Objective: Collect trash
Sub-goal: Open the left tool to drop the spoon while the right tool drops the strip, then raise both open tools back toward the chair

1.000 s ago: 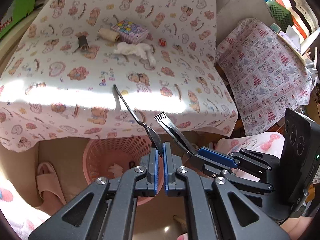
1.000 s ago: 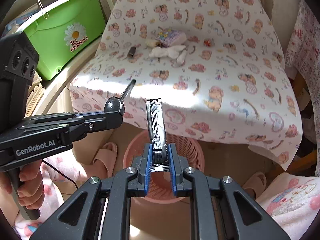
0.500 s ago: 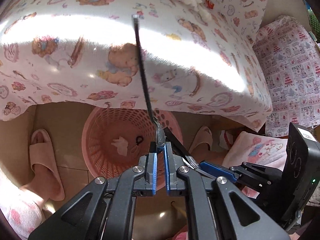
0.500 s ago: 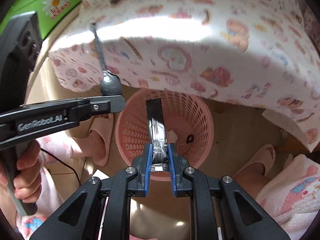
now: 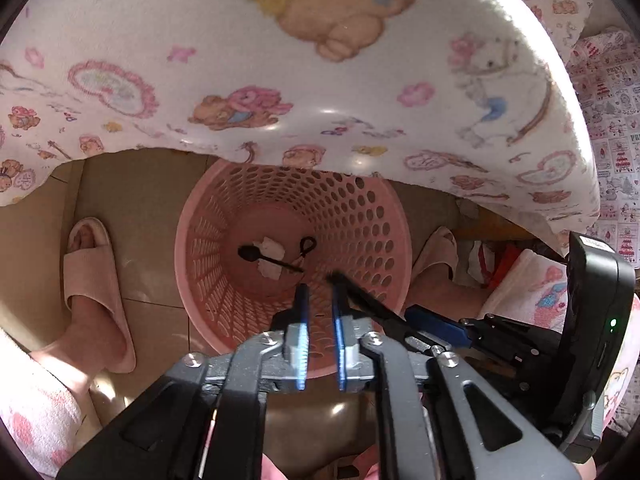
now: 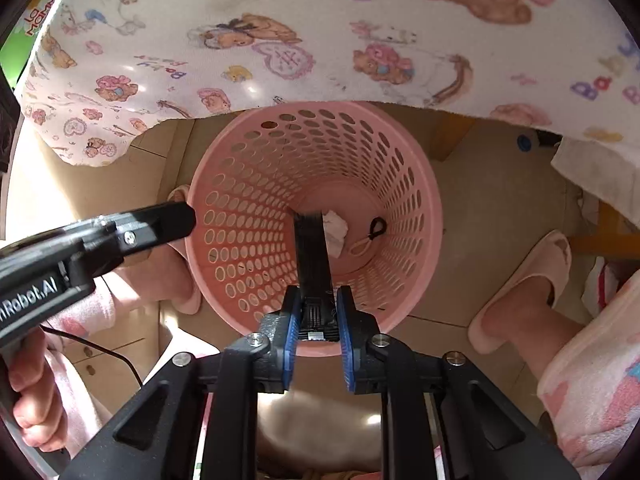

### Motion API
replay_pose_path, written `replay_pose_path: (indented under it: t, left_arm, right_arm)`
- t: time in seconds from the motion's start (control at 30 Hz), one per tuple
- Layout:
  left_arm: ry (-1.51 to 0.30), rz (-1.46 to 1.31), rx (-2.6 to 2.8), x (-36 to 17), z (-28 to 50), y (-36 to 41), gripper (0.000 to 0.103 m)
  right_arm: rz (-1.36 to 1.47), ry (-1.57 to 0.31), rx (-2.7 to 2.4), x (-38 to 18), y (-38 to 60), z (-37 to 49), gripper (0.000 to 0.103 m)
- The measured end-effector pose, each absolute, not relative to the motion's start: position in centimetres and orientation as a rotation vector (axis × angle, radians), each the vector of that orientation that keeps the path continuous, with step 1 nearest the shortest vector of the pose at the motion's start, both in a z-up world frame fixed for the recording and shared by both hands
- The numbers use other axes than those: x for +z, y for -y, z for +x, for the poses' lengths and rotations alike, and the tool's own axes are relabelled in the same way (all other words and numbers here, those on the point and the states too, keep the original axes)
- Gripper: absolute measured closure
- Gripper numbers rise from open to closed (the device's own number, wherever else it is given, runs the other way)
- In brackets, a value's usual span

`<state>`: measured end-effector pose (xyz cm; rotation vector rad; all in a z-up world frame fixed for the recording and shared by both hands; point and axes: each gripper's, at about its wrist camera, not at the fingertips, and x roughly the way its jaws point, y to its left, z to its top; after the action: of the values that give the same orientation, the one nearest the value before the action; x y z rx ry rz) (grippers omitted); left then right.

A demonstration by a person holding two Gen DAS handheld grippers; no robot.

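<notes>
A pink basket with a perforated wall is seen from above in both wrist views, standing on a tan floor under the hanging edge of a bear-print cloth, whose hem covers the far part of the basket's rim. In the left wrist view the left gripper is held over the near rim with its jaws spread and nothing between them. On the basket's bottom a black spoon is seen lying across pieces of white tissue, with a small black loop just beside them. In the right wrist view the right gripper is held over the same near rim; a dark flat wrapper is seen standing between its blue pads, pointing down into the basket, and whether the pads grip it cannot be told, since a gap shows on each side. Past the wrapper the tissue and the loop are seen on the bottom. The left gripper's black body reaches in from the left edge of that view, its tip just at the basket's outer wall. A pink slipper is worn on each side of the basket, the other near the right side.
</notes>
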<state>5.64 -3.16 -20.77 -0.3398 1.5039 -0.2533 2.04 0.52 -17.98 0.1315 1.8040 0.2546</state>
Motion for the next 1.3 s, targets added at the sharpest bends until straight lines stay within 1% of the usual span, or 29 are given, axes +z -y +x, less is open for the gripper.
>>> replay_pose_path:
  t: [0.03,0.07,0.13,0.2,0.3,0.37,0.43,0.47,0.5,0.53,0.63,0.7,0.73,0.8,0.83,0.87,1.0,1.03,1.07,1.1,1.17,1.2,1.23,1.3]
  left_arm:
    - [-1.509,-0.344,-0.250,-20.8,5.6,3.1,0.078]
    - [-1.511,-0.346,-0.246,-20.7,5.6,3.2,0.075]
    - [-1.515,-0.337,-0.233,-20.6,5.6,3.1,0.073]
    - [-1.513,-0.324,-0.207,-20.3,5.6,3.0,0.071]
    - [-1.487,-0.291,-0.183,-19.2,5.4,2.8,0.067]
    - [-1.458,-0.193,-0.141,-18.2,5.3,3.0,0.062]
    - [-1.390,-0.072,-0.107,-16.5,5.1,3.5,0.059]
    - [-1.360,-0.038,-0.102,-15.9,5.0,3.7,0.057]
    - [-1.330,-0.019,-0.103,-15.1,4.8,3.8,0.057]
    - [-1.299,-0.010,-0.105,-14.3,4.7,3.9,0.054]
    - [-1.193,0.000,-0.094,-11.9,4.3,3.5,0.052]
    - [-1.122,-0.015,-0.091,-10.3,4.0,2.9,0.047]
    - [-1.091,-0.026,-0.089,-9.6,4.0,2.7,0.045]
    - [-1.035,-0.040,-0.089,-8.4,4.0,2.1,0.044]
    - [-1.009,-0.040,-0.084,-7.8,4.0,2.0,0.040]
    - [-0.982,-0.039,-0.076,-7.3,3.9,1.8,0.034]
    - [-0.880,-0.048,-0.053,-5.3,3.5,0.9,0.027]
    - [-0.862,-0.046,-0.049,-5.0,3.4,0.8,0.023]
    - [-0.842,-0.047,-0.040,-4.6,3.4,0.8,0.021]
    - [-0.824,-0.054,-0.028,-4.3,3.2,0.7,0.021]
    - [-0.793,-0.088,-0.016,-3.6,3.0,0.5,0.020]
    - [-0.779,-0.099,-0.021,-3.4,3.1,0.2,0.018]
    - [-0.767,-0.100,-0.021,-3.1,3.1,0.1,0.013]
    - [-0.736,-0.087,-0.006,-2.5,3.2,0.0,0.008]
  right_arm:
    - [0.138,-1.815,0.249,-18.2,-0.5,2.1,0.080]
    - [0.145,-1.824,0.246,-18.4,-0.5,2.1,0.079]
    - [0.156,-1.829,0.230,-18.5,-0.3,2.1,0.074]
    - [0.160,-1.826,0.213,-18.4,0.1,2.1,0.065]
    - [0.154,-1.796,0.202,-17.7,0.4,2.4,0.059]
    - [0.125,-1.754,0.198,-16.7,0.3,2.7,0.056]
    - [0.105,-1.707,0.202,-15.7,0.2,2.9,0.053]
    - [0.098,-1.680,0.201,-15.1,0.2,3.0,0.050]
    - [0.095,-1.652,0.201,-14.5,0.3,3.1,0.043]
    - [0.096,-1.622,0.200,-13.8,0.3,3.1,0.040]
    - [0.082,-1.513,0.200,-11.3,0.2,3.5,0.039]
    - [0.067,-1.439,0.197,-9.7,0.2,3.7,0.038]
    - [0.059,-1.399,0.194,-8.9,0.3,3.7,0.036]
    - [0.055,-1.338,0.187,-7.6,0.4,3.8,0.033]
    - [0.055,-1.311,0.184,-7.0,0.6,3.9,0.032]
    - [0.054,-1.289,0.182,-6.5,0.7,3.9,0.032]
    - [0.042,-1.208,0.185,-4.7,0.7,4.0,0.032]
    - [0.041,-1.193,0.190,-4.3,0.7,4.1,0.032]
    - [0.040,-1.182,0.191,-4.0,0.8,4.1,0.032]
    - [0.038,-1.172,0.188,-3.6,0.9,4.1,0.032]
    - [0.045,-1.156,0.188,-3.0,1.2,4.2,0.030]
    - [0.050,-1.149,0.187,-2.7,1.2,4.3,0.026]
    - [0.052,-1.139,0.182,-2.4,1.4,4.3,0.024]
    - [0.047,-1.109,0.165,-1.9,1.5,4.4,0.019]
